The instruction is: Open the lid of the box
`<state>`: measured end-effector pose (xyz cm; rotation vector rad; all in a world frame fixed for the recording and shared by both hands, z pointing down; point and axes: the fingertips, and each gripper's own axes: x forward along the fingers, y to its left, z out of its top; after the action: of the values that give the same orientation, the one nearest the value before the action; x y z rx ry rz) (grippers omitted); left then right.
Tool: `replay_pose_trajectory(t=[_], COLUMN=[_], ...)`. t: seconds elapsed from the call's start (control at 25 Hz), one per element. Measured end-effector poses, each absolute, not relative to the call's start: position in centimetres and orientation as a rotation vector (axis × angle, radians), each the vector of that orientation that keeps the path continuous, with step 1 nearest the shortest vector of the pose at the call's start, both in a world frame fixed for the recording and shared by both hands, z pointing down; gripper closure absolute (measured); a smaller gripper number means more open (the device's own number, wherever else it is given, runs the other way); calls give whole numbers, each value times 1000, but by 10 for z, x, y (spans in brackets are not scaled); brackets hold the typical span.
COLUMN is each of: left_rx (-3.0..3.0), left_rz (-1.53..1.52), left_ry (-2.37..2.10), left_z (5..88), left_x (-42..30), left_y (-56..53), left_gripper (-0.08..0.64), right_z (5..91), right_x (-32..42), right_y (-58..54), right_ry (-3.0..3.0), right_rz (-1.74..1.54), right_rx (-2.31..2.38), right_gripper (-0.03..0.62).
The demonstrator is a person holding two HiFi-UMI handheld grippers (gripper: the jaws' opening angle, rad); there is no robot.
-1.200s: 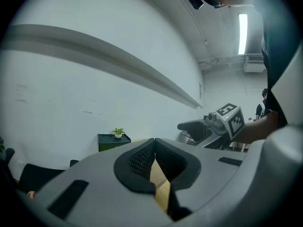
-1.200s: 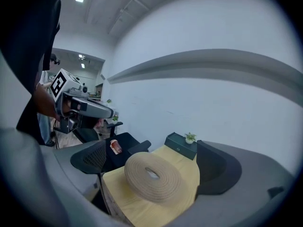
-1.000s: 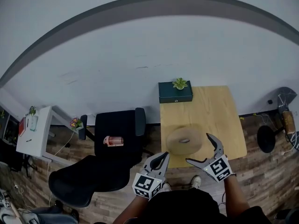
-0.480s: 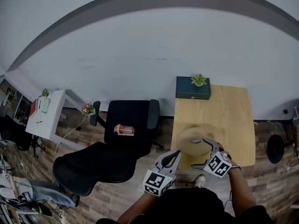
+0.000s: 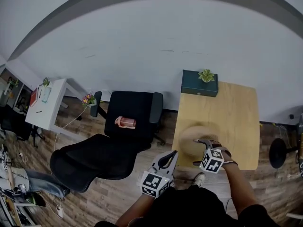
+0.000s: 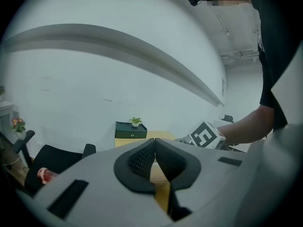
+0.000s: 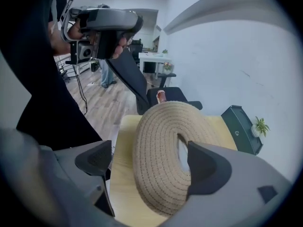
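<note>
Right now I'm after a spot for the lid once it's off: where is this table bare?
Bare wood runs across the table between the woven box and the green box at the wall, with a plant on it, and down the whole right side to the near edge. The near-left part is crowded: the woven box fills it.

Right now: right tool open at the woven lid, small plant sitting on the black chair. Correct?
No. The small plant sits on the dark green box at the table's far end, not the black chair; the head view shows it. The right tool is open, its jaws having just closed a little, the woven lid between them.
</note>
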<state>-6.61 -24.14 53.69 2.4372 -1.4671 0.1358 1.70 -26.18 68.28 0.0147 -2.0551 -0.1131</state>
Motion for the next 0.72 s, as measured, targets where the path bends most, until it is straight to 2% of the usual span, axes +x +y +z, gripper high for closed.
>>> replay_pose_trajectory(t=[0.08, 0.44, 0.72], left_rx=[2421, 2374, 2361], left_rz=[140, 143, 135], left_ry=[-1475, -1518, -1538], left_z=[540, 549, 551], left_x=[-69, -83, -88], left_y=[-239, -236, -234], left_gripper=[541, 541, 541], right_z=[689, 713, 716], right_x=[15, 13, 8], right_y=[-265, -270, -276], right_ry=[-2030, -1897, -1880], right_rz=[-108, -85, -83], right_rx=[6, -77, -80], right_gripper=[91, 117, 162])
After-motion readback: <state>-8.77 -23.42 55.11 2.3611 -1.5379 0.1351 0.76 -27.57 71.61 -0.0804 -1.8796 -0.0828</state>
